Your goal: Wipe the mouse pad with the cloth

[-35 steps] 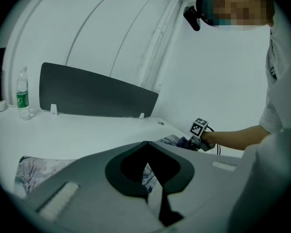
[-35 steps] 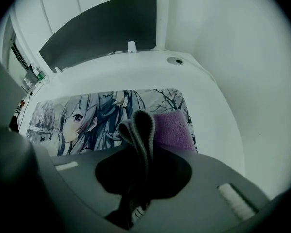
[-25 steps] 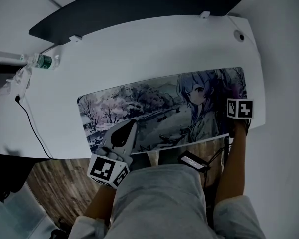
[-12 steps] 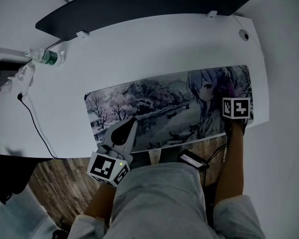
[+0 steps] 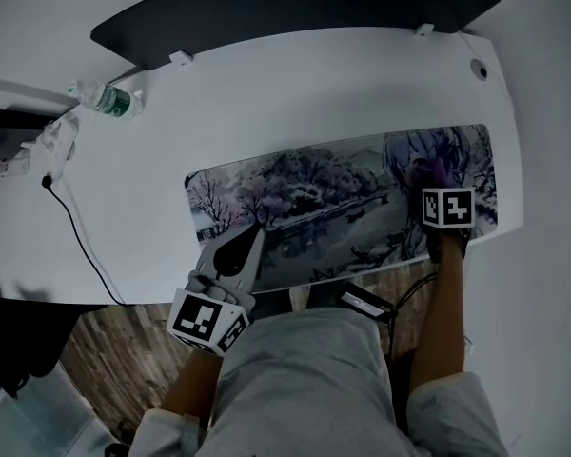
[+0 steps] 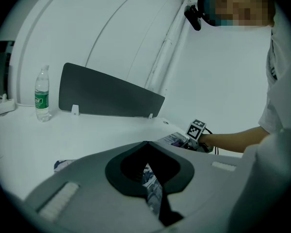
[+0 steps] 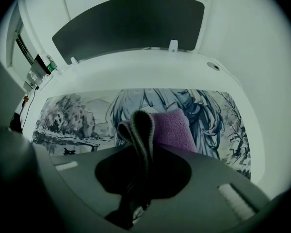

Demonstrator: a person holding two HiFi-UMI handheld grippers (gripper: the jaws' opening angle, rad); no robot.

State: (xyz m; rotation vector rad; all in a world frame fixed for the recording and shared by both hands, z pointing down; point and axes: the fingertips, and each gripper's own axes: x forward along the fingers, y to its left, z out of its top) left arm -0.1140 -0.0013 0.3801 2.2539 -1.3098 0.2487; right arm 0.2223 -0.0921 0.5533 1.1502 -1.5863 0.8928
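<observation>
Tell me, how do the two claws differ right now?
The right claw is clamped on a purple cloth; the left claw is shut with nothing in it. The right one is at the mouse pad's right end, the left one toward its left end. Both point onto the pad.

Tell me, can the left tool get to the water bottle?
Probably yes, with a long stretch. The left tool sits at the near edge of the mouse pad, and only bare white desk lies between it and the water bottle at the far left.
</observation>
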